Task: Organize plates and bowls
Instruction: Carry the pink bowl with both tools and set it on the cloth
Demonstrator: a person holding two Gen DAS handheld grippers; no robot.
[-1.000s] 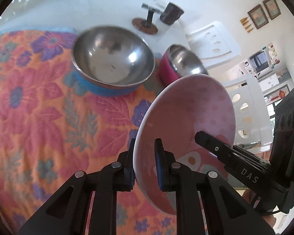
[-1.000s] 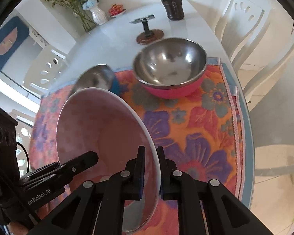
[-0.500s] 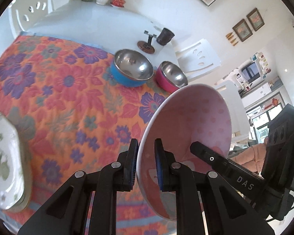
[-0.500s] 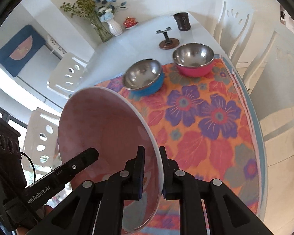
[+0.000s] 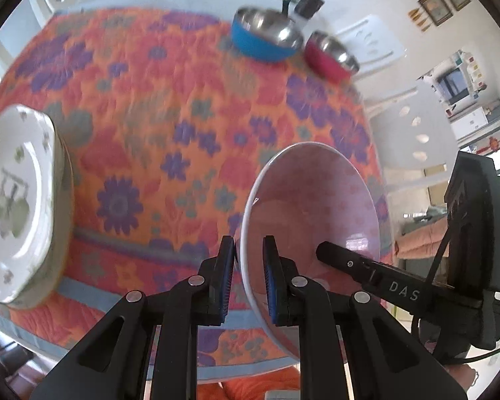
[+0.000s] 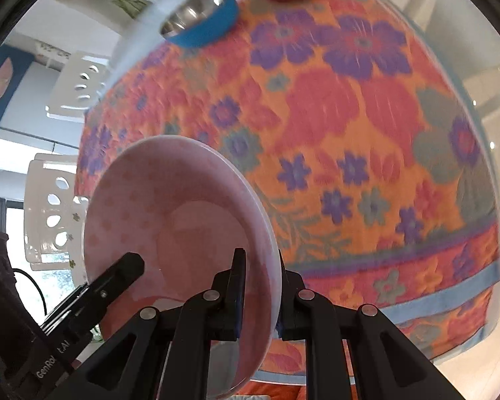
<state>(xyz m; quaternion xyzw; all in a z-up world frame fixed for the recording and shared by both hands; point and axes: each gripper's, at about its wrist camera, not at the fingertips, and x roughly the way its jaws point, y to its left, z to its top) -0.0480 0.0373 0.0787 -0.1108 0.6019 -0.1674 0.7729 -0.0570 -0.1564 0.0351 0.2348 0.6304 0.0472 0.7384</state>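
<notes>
Both grippers, left [image 5: 247, 273] and right [image 6: 259, 286], clamped on opposite rims of pink bowl [image 5: 316, 206], fingers pinched tight, held tilted above floral tablecloth [image 5: 170, 126], near table edge.

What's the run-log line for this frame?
left hand-held gripper: shut on pink bowl | right hand-held gripper: shut on pink bowl | held above floral cloth

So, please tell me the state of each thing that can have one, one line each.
pink bowl: empty, tilted, held off the cloth by both claws
left claw: shut on the bowl's rim
right claw: shut on the opposite rim
blue bowl: upright, empty, on the cloth
red bowl: upright, empty
white plates: stacked
</notes>
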